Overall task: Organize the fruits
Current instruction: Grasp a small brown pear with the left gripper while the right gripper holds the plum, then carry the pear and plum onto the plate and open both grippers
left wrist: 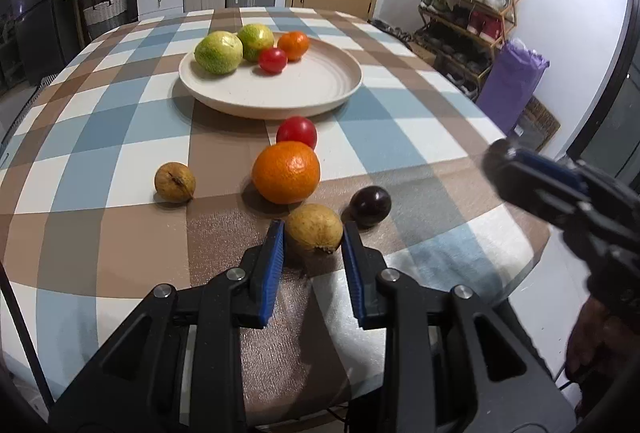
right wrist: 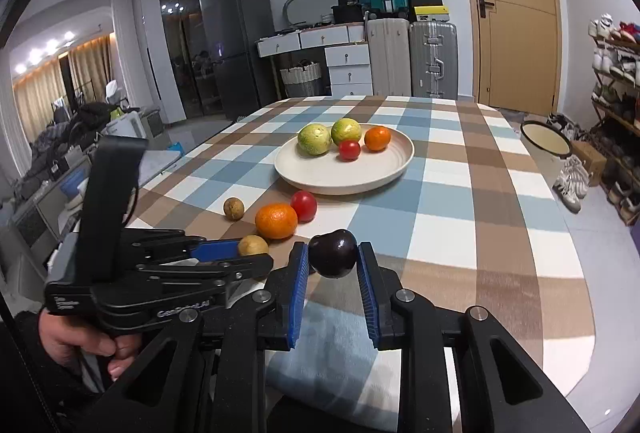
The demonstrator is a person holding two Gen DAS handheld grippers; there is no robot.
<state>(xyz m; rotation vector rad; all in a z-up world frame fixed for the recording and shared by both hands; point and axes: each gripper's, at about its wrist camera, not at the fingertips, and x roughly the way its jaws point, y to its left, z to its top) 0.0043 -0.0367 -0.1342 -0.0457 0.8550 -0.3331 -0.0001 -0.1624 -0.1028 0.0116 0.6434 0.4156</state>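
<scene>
Nearest the cameras, the left hand-held gripper (left wrist: 313, 233) is clamping a tan fruit (left wrist: 314, 227) on the checked tabletop (left wrist: 120, 137) while the right hand-held gripper (right wrist: 333, 253) is clamping a dark plum (right wrist: 333, 253), with an orange (left wrist: 286, 171), a tomato (left wrist: 296, 132) and another tan fruit (left wrist: 175, 181) lying beyond, before the plate (left wrist: 304, 93) of fruit.

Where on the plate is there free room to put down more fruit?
The plate is bare across its near half and right side, in front of the small tomato and small orange. Its far left is crowded by two green fruits.
</scene>
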